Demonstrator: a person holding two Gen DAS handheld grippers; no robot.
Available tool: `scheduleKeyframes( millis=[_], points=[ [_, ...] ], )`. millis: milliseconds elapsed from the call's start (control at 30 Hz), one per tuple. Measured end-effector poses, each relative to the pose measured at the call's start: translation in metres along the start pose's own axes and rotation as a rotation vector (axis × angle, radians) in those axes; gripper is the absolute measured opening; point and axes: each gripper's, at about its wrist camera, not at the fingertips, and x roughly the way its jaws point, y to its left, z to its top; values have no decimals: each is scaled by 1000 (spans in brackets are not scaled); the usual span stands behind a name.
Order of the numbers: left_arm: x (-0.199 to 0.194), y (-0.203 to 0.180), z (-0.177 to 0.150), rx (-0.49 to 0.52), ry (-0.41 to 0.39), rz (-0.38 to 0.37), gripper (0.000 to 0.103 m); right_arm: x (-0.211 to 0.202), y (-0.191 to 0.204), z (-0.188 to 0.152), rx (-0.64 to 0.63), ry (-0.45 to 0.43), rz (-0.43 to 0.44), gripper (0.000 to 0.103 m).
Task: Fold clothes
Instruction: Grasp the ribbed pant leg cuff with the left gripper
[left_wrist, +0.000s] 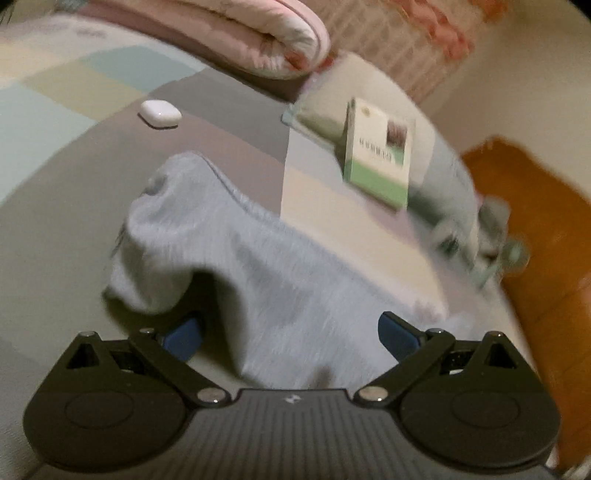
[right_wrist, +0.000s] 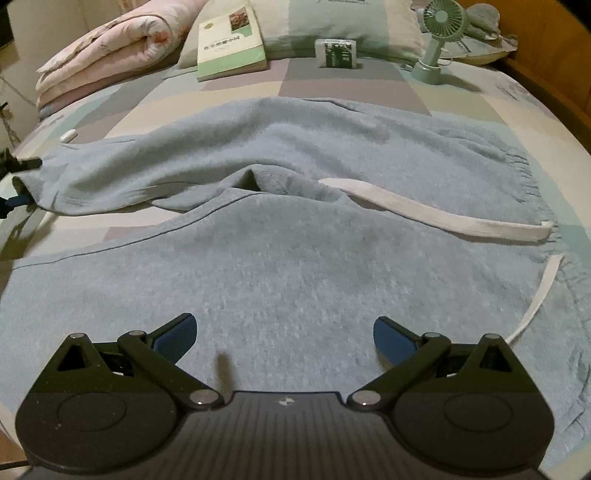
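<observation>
Trousers (right_wrist: 295, 229) spread ahead, unfolded; folding barely begun. Left gripper (left_wrist: 291, 332) wide, straddling a leg end. Right gripper (right_wrist: 284, 336) wide, empty.

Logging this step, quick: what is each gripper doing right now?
Left gripper: open, trousers cuff draped between its fingers, not clamped.
Right gripper: open, holding nothing, over the trousers.

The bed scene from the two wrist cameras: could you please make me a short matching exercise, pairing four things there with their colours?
Things:
1. sweatpants
2. drawstring
3. desk fan
4. rolled quilt

Colours:
A. pink
B. white
C. light blue
D. pale green

Pairs: 1-C, 2-B, 3-D, 4-A
</observation>
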Motion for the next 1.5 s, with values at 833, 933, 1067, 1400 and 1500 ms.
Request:
scheduleKeyframes(
  millis=[833,933,1067,1400,1500],
  points=[
    [33,85,75,-209,-68,152,25,-2,-9,-8,22,4,-48,103],
    [34,73,81,-111,-63,207,12,0,-9,-8,22,10,-50,103],
    [35,46,94,53,-72,290,11,0,-6,-8,7,8,-57,103],
    [16,32,89,141,-117,336,40,3,7,3,-47,19,-50,103],
    [19,43,82,122,-109,311,48,1,15,12,-77,7,1,103]
  ],
)
